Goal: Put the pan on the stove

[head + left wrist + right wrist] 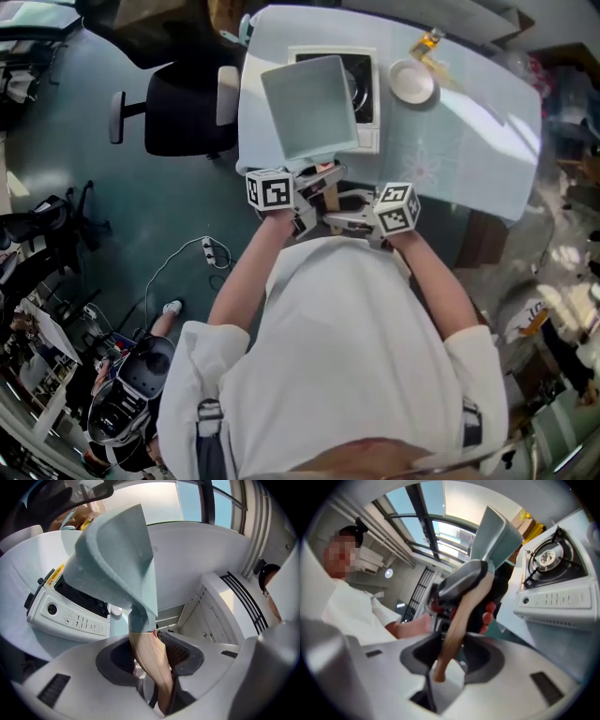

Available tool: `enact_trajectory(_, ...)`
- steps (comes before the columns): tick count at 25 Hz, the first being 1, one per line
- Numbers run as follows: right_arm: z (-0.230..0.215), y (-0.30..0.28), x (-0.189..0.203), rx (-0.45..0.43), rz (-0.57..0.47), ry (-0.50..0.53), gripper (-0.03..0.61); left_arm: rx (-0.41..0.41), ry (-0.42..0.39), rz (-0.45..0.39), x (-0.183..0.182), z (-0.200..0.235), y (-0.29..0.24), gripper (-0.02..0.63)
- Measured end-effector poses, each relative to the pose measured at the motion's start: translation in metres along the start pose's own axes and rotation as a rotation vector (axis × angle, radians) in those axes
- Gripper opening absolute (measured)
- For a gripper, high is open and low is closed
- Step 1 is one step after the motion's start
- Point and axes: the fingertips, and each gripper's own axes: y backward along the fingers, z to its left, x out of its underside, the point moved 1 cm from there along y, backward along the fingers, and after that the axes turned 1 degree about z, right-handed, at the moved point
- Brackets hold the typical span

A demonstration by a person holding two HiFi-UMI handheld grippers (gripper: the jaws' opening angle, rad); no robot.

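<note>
Both grippers: left gripper (149,657) and right gripper (450,656) each clamp the wooden handle (151,663), jaws half closed.
Pan (309,105): raised, tilted above stove (368,94), apparently not touching.
Remaining: lower it flat onto burner (547,558).

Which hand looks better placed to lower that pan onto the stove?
Left. The left tool grips the wooden handle right beside the pan, held over the stove; the right tool holds only the handle's far end.
</note>
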Motion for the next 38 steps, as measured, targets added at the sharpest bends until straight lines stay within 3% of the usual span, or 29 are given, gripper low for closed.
enact_trajectory(7,-0.033,-0.006,-0.014,0.024,-0.052,-0.038,0.163,-0.042,-0.001,0.075,-0.012,0.042,-0.005,0.181)
enact_trajectory(12,-0.057,-0.010,-0.017,0.036,-0.077,-0.077,0.163,0.004,0.021,0.093,-0.021,0.054,-0.019,0.181)
enact_trajectory(25,-0.108,-0.010,-0.020,0.084,-0.148,-0.145,0.163,0.016,0.059,0.176,-0.024,0.100,-0.046,0.183)
enact_trajectory(38,-0.140,-0.003,-0.020,0.081,-0.167,-0.169,0.163,0.010,0.084,0.171,-0.027,0.129,-0.064,0.183)
